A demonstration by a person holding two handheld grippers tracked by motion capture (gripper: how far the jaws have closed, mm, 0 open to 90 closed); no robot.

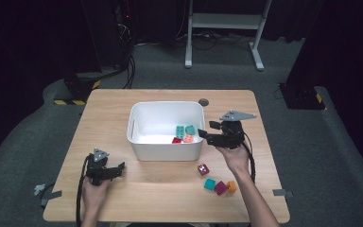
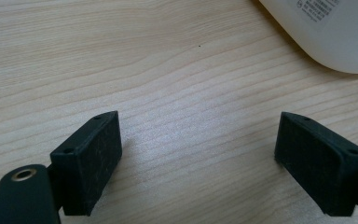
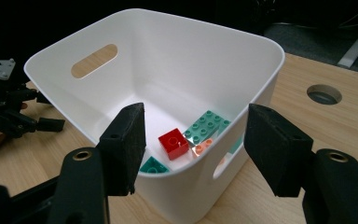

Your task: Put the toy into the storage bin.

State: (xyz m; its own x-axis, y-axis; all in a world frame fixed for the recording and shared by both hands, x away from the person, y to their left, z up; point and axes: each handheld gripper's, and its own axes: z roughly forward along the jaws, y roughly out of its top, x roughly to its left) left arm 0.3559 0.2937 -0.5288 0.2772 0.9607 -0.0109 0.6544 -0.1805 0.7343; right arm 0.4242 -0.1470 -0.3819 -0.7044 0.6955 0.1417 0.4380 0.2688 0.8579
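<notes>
While the right gripper (image 1: 207, 132) hovers at the right-hand rim of the white bin (image 1: 137, 125), its jaws stand released with nothing between them, and the red brick (image 3: 173, 143) lies on the bin floor beside a green brick (image 3: 207, 125) and an orange brick (image 3: 203, 147). The left gripper (image 1: 118, 169) rests on the table (image 1: 123, 101) near the front left corner of the bin, jaws spread wide and empty. Four loose bricks (image 1: 217, 182) lie on the table in front of the bin's right corner.
</notes>
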